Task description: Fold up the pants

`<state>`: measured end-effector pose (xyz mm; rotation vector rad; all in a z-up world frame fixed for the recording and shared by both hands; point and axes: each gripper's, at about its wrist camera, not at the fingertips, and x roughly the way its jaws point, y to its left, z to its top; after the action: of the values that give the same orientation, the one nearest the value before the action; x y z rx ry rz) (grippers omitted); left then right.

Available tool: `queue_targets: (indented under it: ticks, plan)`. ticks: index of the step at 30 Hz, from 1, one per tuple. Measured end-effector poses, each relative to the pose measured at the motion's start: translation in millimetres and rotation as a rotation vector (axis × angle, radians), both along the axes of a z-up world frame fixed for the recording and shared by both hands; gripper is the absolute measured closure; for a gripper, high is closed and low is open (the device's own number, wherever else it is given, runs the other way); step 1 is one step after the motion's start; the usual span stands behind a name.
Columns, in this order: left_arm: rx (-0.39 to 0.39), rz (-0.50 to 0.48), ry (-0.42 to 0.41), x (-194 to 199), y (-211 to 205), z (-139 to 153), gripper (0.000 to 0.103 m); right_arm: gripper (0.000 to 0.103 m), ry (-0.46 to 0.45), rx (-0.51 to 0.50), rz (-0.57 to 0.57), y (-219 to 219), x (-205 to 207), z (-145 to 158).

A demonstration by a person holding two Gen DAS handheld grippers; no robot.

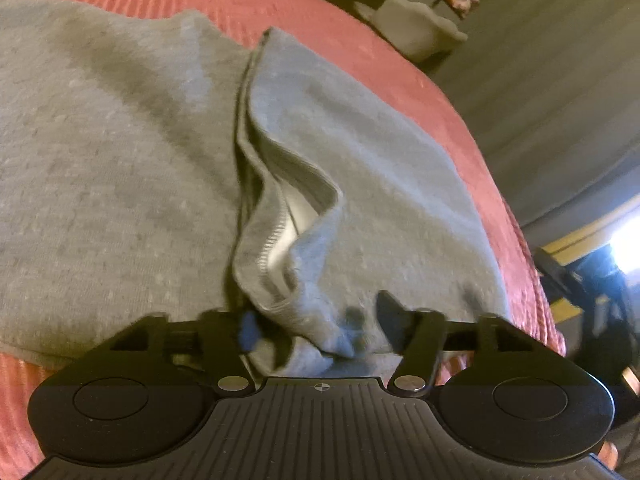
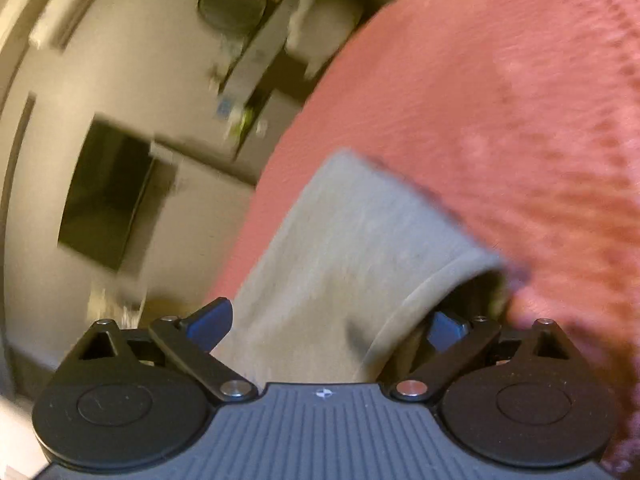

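Grey pants [image 1: 120, 152] lie spread on a coral bedspread [image 1: 360, 32]. In the left wrist view the waistband [image 1: 280, 224] gapes, showing its pale inside, and a bunch of it sits between the fingers of my left gripper [image 1: 320, 326]. The jaws stand apart and the cloth lies loose between them. In the blurred right wrist view a folded grey part of the pants [image 2: 340, 248] runs up from between the blue pads [image 2: 212, 320] of my right gripper [image 2: 328, 324]. That gripper is wide open, with the fold's rounded edge near its right pad.
The bed's edge curves down the right side of the left wrist view, with a white tub-like object [image 1: 416, 28] on the floor beyond it. In the right wrist view, past the bed's left edge, are a dark screen [image 2: 108, 192] and a cluttered shelf [image 2: 256, 60].
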<state>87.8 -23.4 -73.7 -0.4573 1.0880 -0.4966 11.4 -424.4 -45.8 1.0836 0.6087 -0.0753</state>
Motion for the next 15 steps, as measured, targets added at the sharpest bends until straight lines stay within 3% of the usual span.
queue_targets:
  ticks: [1, 3, 4, 5, 7, 10, 12, 14, 15]
  plan:
    - [0.021, -0.01, -0.006, 0, -3, 0, 0.037, 0.004, 0.023, 0.016, -0.007, -4, 4, -7]
    - [0.078, -0.019, -0.03, -3, -7, 2, 0.054, 0.011, 0.06, -0.003, -0.136, -23, -3, -14]
    - [0.108, -0.012, -0.046, -4, -7, 3, 0.067, 0.019, 0.053, 0.042, -0.185, -35, -8, -18]
    - [0.128, -0.006, -0.055, -4, -6, 4, 0.075, 0.019, 0.052, 0.121, -0.211, -43, -12, -24]
    - [0.126, 0.034, -0.064, -5, 0, 8, 0.081, 0.019, 0.04, 0.192, -0.236, -45, -18, -28]
    - [0.168, 0.112, -0.174, -17, 8, 28, 0.081, 0.007, 0.033, 0.051, -0.163, -30, -18, -7]
    - [0.221, 0.178, -0.271, -27, 12, 46, 0.08, 0.005, 0.001, 0.016, -0.125, -24, -18, 3]
    - [0.248, 0.229, -0.322, -30, 13, 59, 0.068, 0.004, -0.029, 0.018, -0.092, -26, -21, 9]
    - [0.225, 0.227, -0.335, -29, 13, 64, 0.062, 0.004, -0.049, 0.023, -0.076, -27, -19, 11]
